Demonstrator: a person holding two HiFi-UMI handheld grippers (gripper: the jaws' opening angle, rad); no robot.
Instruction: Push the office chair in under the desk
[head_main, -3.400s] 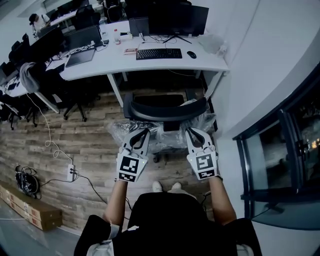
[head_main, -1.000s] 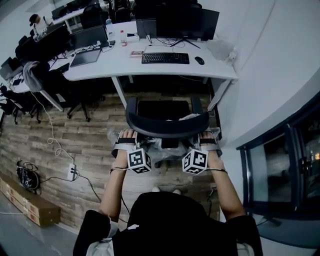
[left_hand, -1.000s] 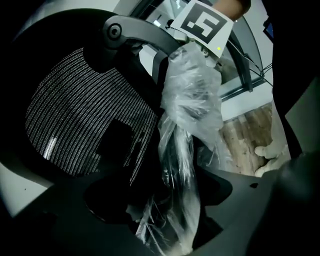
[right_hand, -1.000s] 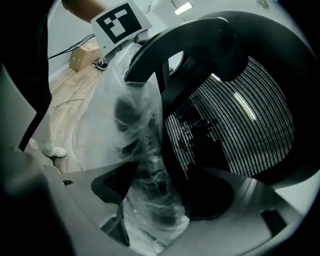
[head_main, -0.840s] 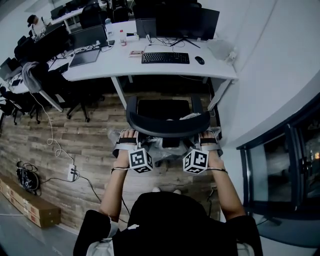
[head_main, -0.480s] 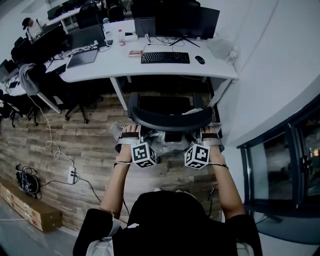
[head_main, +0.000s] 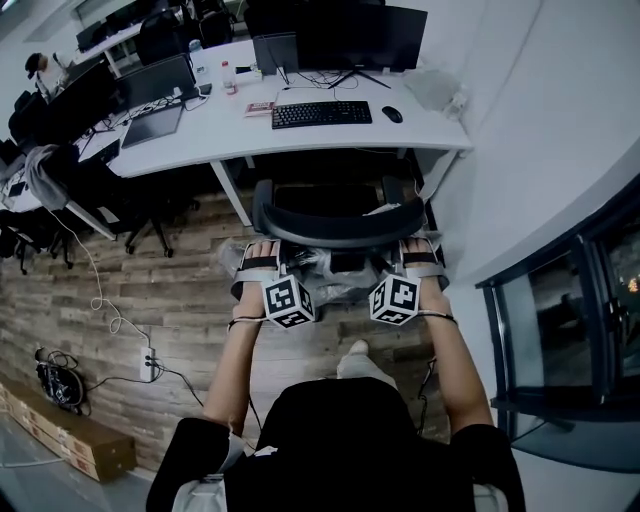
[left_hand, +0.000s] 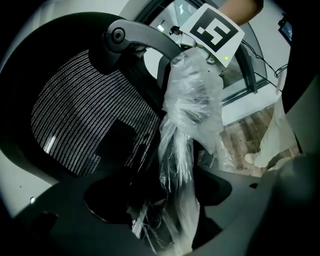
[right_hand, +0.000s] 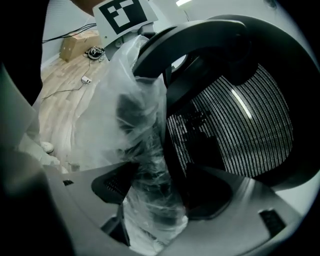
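Far left of the office chair, a wooden floor with a cable trailing across it. Just left of the chair's curved backrest, the left gripper, marker cube toward the person. Seen from the left gripper view: gripper clenched on the chair's plastic wrap and the dark frame inside it, mesh backrest to one side of the jaws.

Chair itself facing the white tabletop, backrest on the near side of the tabletop's front edge, seat toward the dark space beneath; cannot tell how far under. Crumpled clear plastic hanging behind the backrest, between both grippers. Beyond the chair, on the tabletop: a keyboard, a mouse, a dark monitor. Behind the chair, one light shoe on the floor.

Just right of the backrest, the right gripper, mirroring its partner. From the right gripper view: gripper likewise clamped on the plastic-wrapped frame of the chair, mesh to the right of the jaws.
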